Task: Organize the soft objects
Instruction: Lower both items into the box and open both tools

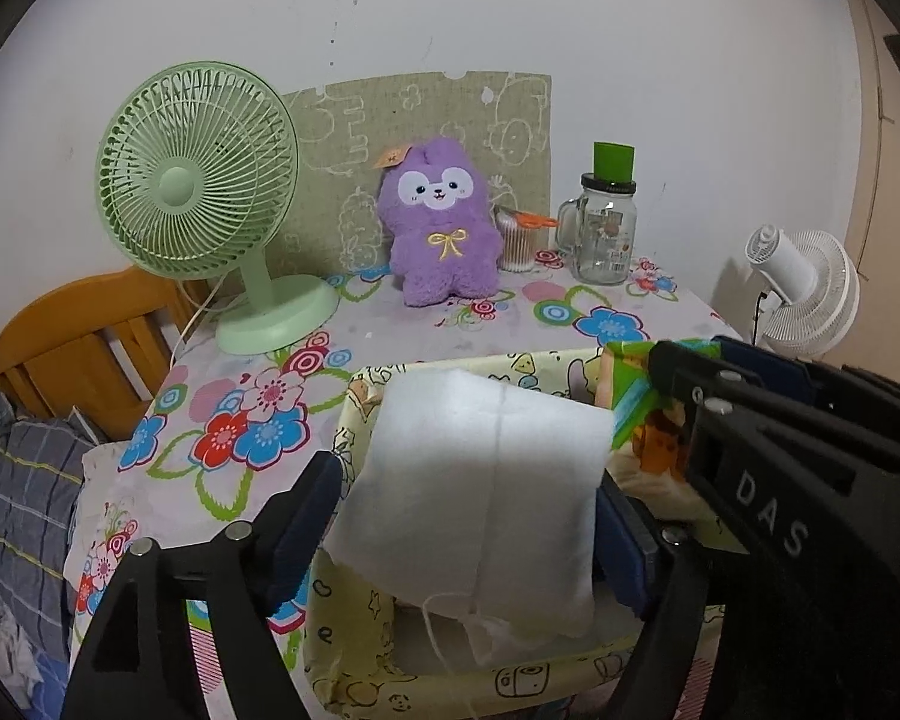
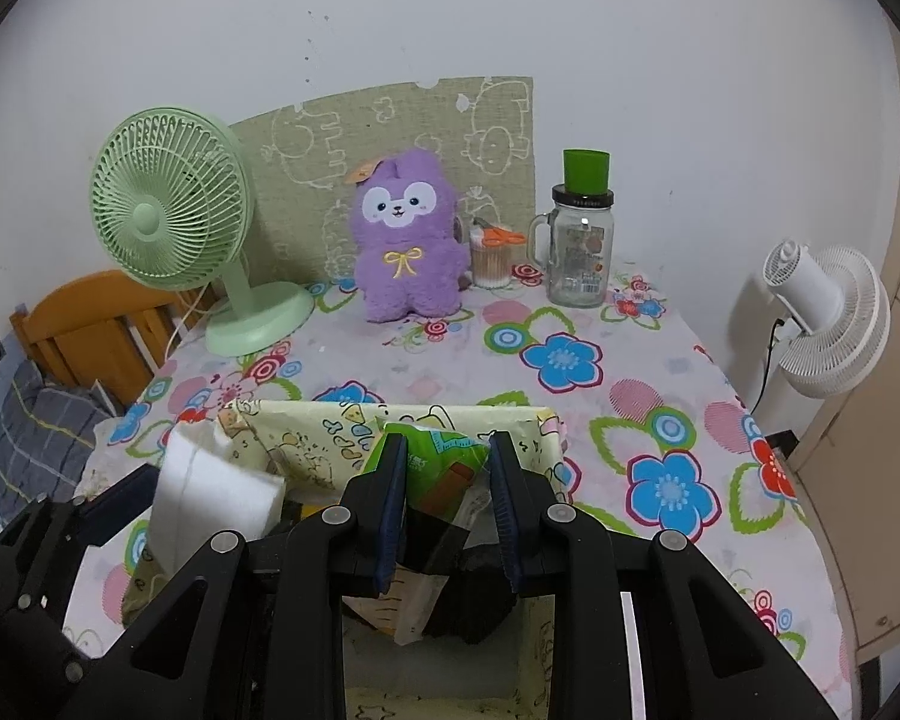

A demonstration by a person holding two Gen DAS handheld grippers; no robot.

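My left gripper (image 1: 468, 498) is shut on a white padded pillow (image 1: 480, 492) and holds it over the yellow cartoon-print fabric basket (image 1: 354, 630). The pillow also shows at the left of the right wrist view (image 2: 210, 498). My right gripper (image 2: 447, 468) is shut on a green tissue packet (image 2: 432, 468) above the same basket (image 2: 306, 432). The packet and the right gripper show at the right of the left wrist view (image 1: 636, 390). A purple plush toy (image 1: 441, 222) sits upright at the back of the table, far from both grippers.
A green desk fan (image 1: 198, 180) stands at the back left. A glass jar with a green cup on top (image 1: 606, 228) and a cup of cotton swabs (image 1: 516, 240) stand at the back right. A white fan (image 2: 828, 318) is beyond the right edge. A wooden chair (image 1: 84, 348) is at the left.
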